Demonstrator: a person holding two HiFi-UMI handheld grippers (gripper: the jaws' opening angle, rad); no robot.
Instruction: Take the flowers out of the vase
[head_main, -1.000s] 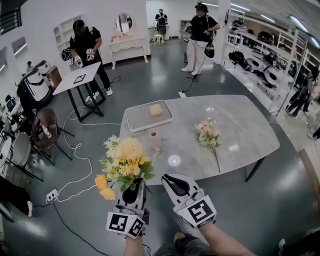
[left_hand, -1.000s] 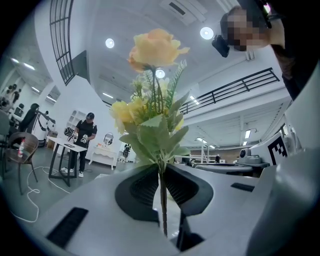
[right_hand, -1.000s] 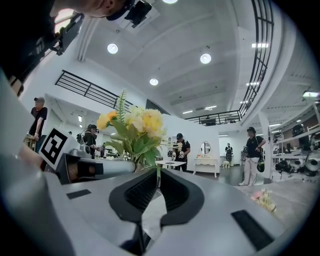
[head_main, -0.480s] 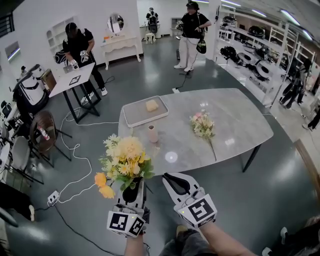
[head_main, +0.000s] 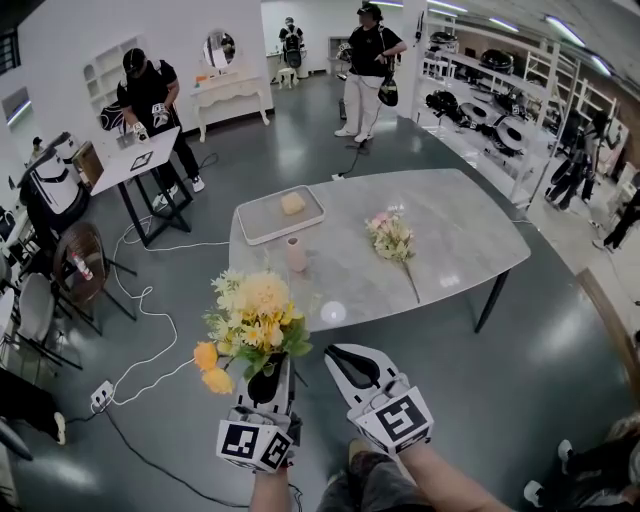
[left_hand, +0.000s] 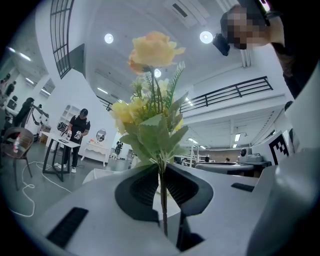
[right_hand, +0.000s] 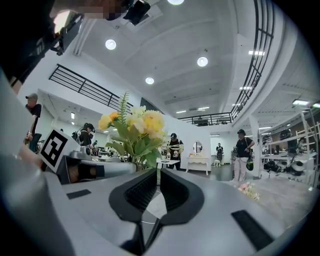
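The left gripper (head_main: 271, 375) gripped the stem of the yellow flowers (head_main: 255, 318) between its jaws, the right gripper (head_main: 346, 364) was closed and empty, and both had backed off from the table (head_main: 460, 250), leaving the vase (head_main: 295, 253) far ahead, seemingly bare, so removal looked done.

The grey stone-look table with rounded corners (head_main: 470, 240) carries three items. A small pink cylindrical vase (head_main: 295, 254) stands upright near its left edge. Just behind the vase lies a flat grey rectangular tray (head_main: 250, 225). Right of the vase, well apart, a pink-and-cream flower bunch (head_main: 392, 238) lies flat.
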